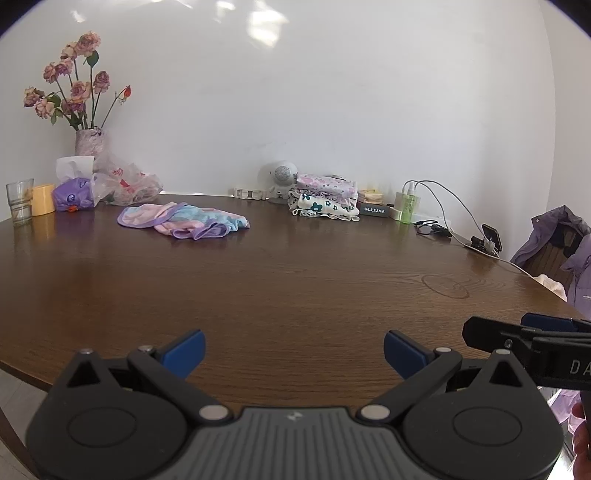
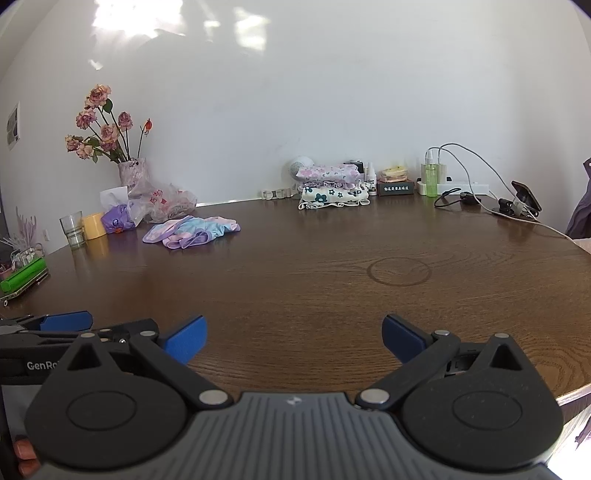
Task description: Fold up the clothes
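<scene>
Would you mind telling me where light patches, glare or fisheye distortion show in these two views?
Left wrist view: soft sunlit patches on the wall, dark corners, and the table edge bowed by the lens. Right wrist view: brighter patches on the wall, sheen on the table near the cables, same bowing. Both open grippers, left and right, look sharp.

Left gripper (image 1: 294, 353), right gripper (image 2: 293, 339): jaws wide.

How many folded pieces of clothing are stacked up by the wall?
2 that I can make out: a purple-flowered piece on top and a white one with dark flowers beneath it, at the far edge of the table. More may be hidden within the stack.
</scene>
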A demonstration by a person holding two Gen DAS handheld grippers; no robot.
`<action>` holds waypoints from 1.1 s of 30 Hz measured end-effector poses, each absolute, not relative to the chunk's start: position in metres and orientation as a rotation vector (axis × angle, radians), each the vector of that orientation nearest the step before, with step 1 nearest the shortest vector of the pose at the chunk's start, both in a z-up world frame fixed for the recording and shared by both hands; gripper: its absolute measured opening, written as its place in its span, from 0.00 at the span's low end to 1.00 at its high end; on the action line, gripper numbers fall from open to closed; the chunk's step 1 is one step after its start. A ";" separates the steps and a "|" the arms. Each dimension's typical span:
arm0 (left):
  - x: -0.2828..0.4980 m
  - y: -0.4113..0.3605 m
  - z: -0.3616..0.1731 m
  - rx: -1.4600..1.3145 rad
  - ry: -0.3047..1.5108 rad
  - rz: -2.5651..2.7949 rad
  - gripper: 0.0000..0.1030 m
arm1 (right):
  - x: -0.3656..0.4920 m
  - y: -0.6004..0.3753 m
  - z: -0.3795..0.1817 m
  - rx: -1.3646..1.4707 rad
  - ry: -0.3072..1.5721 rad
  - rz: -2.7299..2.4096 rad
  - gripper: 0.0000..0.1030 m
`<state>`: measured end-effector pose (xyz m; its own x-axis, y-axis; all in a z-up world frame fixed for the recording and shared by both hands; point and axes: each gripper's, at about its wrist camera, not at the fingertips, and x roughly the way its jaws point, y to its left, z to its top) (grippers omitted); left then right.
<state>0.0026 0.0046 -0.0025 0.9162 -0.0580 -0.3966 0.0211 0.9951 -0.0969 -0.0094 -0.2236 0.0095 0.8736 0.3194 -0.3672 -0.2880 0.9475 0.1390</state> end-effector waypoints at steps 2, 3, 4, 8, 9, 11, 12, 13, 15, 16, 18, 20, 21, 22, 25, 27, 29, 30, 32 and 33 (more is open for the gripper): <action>0.002 0.005 -0.003 -0.093 0.410 -0.039 1.00 | -0.010 -0.223 0.009 0.081 0.397 0.314 1.00; 0.002 0.005 -0.003 -0.094 0.409 -0.038 1.00 | -0.010 -0.223 0.009 0.082 0.399 0.313 1.00; 0.002 0.005 -0.003 -0.095 0.409 -0.037 1.00 | -0.009 -0.223 0.009 0.082 0.400 0.313 1.00; 0.001 0.006 -0.003 -0.096 0.409 -0.032 1.00 | -0.009 -0.223 0.007 0.081 0.406 0.320 1.00; 0.001 0.007 -0.003 -0.096 0.409 -0.031 1.00 | -0.009 -0.222 0.007 0.080 0.407 0.321 1.00; 0.001 0.007 -0.002 -0.096 0.409 -0.030 1.00 | -0.009 -0.222 0.007 0.078 0.409 0.325 1.00; 0.001 0.008 -0.002 -0.097 0.408 -0.030 1.00 | -0.009 -0.221 0.006 0.077 0.410 0.326 1.00; 0.001 0.008 -0.002 -0.098 0.408 -0.030 1.00 | -0.009 -0.220 0.006 0.075 0.410 0.328 1.00; 0.000 0.010 -0.003 -0.099 0.409 -0.027 1.00 | -0.010 -0.219 0.006 0.071 0.412 0.331 1.00; -0.001 0.011 -0.003 -0.100 0.409 -0.026 1.00 | -0.010 -0.218 0.006 0.068 0.413 0.334 1.00; 0.000 0.013 -0.002 -0.098 0.408 -0.020 1.00 | -0.007 -0.216 0.007 0.064 0.415 0.347 1.00; 0.001 0.015 0.000 -0.095 0.404 -0.012 1.00 | -0.004 -0.215 0.010 0.074 0.413 0.371 1.00; 0.002 0.018 0.003 -0.094 0.397 -0.006 1.00 | -0.002 -0.215 0.012 0.080 0.411 0.383 1.00; 0.003 0.020 0.006 -0.092 0.387 0.001 1.00 | 0.000 -0.213 0.014 0.080 0.406 0.391 1.00; 0.010 0.029 0.018 -0.085 0.364 0.021 1.00 | 0.008 -0.204 0.024 0.052 0.376 0.389 1.00; 0.017 0.035 0.027 -0.081 0.363 0.043 1.00 | 0.015 -0.194 0.031 0.022 0.346 0.388 1.00; 0.024 0.043 0.037 -0.077 0.351 0.061 1.00 | 0.022 -0.187 0.038 0.011 0.309 0.420 1.00; 0.030 0.047 0.042 -0.072 0.351 0.073 1.00 | 0.027 -0.182 0.042 0.007 0.295 0.456 1.00; 0.043 0.058 0.052 -0.065 0.365 0.101 1.00 | 0.042 -0.171 0.053 -0.004 0.302 0.526 1.00; 0.051 0.064 0.058 -0.065 0.373 0.112 1.00 | 0.053 -0.164 0.060 -0.009 0.326 0.553 1.00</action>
<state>0.0510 0.0640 0.0576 0.9251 0.0971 -0.3670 -0.1209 0.9918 -0.0424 0.0534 -0.1637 0.0603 0.8008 0.5147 -0.3064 -0.5176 0.8520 0.0784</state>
